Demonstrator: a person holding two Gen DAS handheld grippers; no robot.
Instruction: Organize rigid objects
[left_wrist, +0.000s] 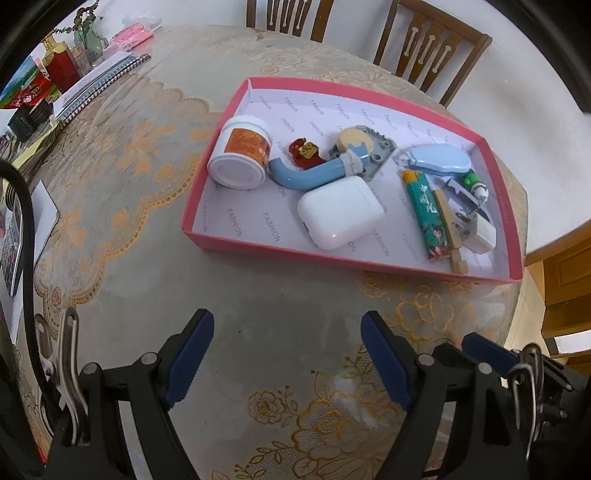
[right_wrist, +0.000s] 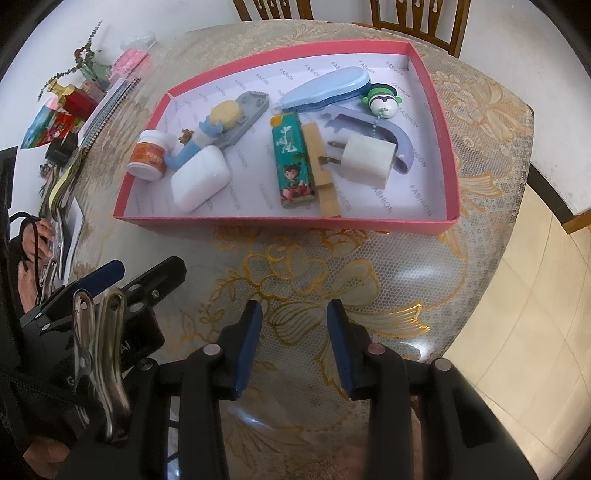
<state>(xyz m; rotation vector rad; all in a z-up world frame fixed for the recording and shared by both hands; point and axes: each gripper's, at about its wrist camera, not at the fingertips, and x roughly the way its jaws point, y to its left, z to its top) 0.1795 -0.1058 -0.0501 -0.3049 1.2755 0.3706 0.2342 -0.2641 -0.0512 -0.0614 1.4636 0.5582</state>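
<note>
- Clutter sits at the table's far left edge, well apart from the work, so the middle of the table stays free for sorting.
- The left gripper hangs over bare cloth in front of the box, jaws wide apart and empty; I judge it is parked there, ready to reach in.
- The pink box holds all the small items, so the gathering looks largely done.
- Inside, at the left, the jar lies on its side beside the blue pipe and white case.
- Further right, the lighter and wooden peg lie side by side, touching the charger.
- The right gripper hovers near the box's front wall, jaws partly apart, holding nothing.
</note>
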